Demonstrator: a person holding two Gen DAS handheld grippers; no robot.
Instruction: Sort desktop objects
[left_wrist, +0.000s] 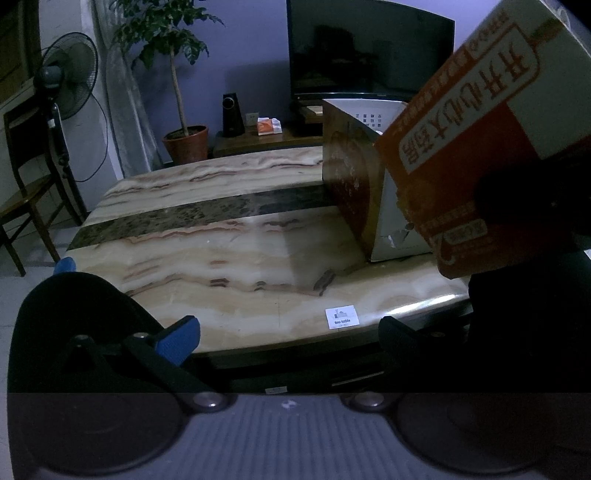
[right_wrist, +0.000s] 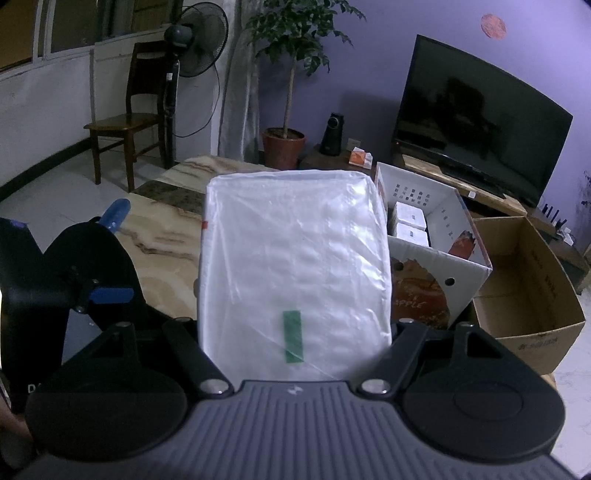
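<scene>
My right gripper (right_wrist: 295, 325) is shut on a white plastic-wrapped pack (right_wrist: 295, 251) with a green tab, which fills the gap between its jaws. The pads are hidden behind it. In the left wrist view the same pack (left_wrist: 480, 140) shows its orange and white printed side at the upper right, with one dark finger (left_wrist: 513, 203) across it. It hangs above the marble table (left_wrist: 221, 243), in front of an open apple box (left_wrist: 351, 177). My left gripper (left_wrist: 288, 332) stands open and empty over the table's near edge. It also shows at the left as the left gripper (right_wrist: 114, 254).
The apple box (right_wrist: 443, 266) holds small white boxes (right_wrist: 410, 225). An open brown cardboard box (right_wrist: 528, 295) stands lower to its right. A small white label (left_wrist: 342, 317) is stuck near the table edge. Beyond the table are a potted plant (left_wrist: 184, 140), a fan (left_wrist: 66, 88), a chair and a television (right_wrist: 480, 122).
</scene>
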